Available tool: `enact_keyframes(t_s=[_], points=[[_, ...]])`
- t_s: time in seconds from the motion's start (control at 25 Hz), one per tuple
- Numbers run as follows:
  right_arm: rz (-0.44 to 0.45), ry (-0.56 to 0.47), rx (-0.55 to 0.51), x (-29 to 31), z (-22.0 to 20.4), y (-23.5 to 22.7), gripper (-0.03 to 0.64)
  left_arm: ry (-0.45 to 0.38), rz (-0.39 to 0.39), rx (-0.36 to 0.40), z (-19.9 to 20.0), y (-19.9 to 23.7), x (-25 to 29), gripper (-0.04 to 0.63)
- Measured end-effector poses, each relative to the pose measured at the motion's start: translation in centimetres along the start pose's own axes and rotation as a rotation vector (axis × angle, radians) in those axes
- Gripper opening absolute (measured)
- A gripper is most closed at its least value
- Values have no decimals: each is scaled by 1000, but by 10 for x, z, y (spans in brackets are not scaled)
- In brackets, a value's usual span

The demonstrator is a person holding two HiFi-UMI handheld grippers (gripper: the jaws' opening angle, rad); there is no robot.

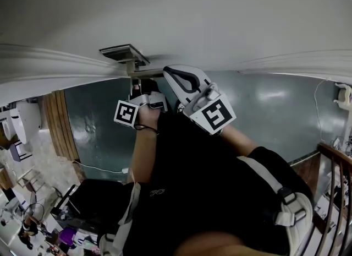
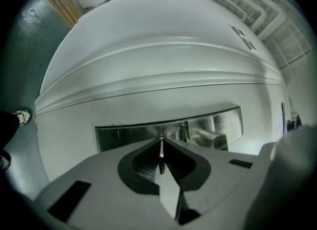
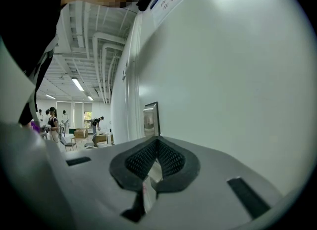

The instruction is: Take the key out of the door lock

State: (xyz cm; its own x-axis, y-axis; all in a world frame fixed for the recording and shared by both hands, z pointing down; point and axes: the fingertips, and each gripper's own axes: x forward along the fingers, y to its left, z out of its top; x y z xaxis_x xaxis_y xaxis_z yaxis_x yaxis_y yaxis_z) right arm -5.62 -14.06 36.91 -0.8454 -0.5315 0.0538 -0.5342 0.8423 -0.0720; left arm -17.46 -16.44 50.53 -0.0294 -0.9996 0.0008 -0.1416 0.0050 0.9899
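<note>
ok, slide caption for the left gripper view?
Left claw shut on the key, seen edge-on, at the metal lock plate of a white door.

The person wore a black shirt (image 1: 203, 161) with a small pale logo, white shoulder straps (image 1: 269, 180) with black buckles, and a thin black band (image 1: 146, 129) on the left wrist. The left gripper (image 2: 161, 142) and right gripper (image 3: 157, 140) were pale grey plastic with black ribbed pads. Each had a white cube with black square marks (image 1: 214, 114).
</note>
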Motion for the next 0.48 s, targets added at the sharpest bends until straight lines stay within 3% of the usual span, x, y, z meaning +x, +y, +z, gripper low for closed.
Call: enact_keyframes(t_s=[0.48], points=[[-17, 3, 4, -3, -3, -1, 8, -4, -11, -41, -1, 3, 1, 35]])
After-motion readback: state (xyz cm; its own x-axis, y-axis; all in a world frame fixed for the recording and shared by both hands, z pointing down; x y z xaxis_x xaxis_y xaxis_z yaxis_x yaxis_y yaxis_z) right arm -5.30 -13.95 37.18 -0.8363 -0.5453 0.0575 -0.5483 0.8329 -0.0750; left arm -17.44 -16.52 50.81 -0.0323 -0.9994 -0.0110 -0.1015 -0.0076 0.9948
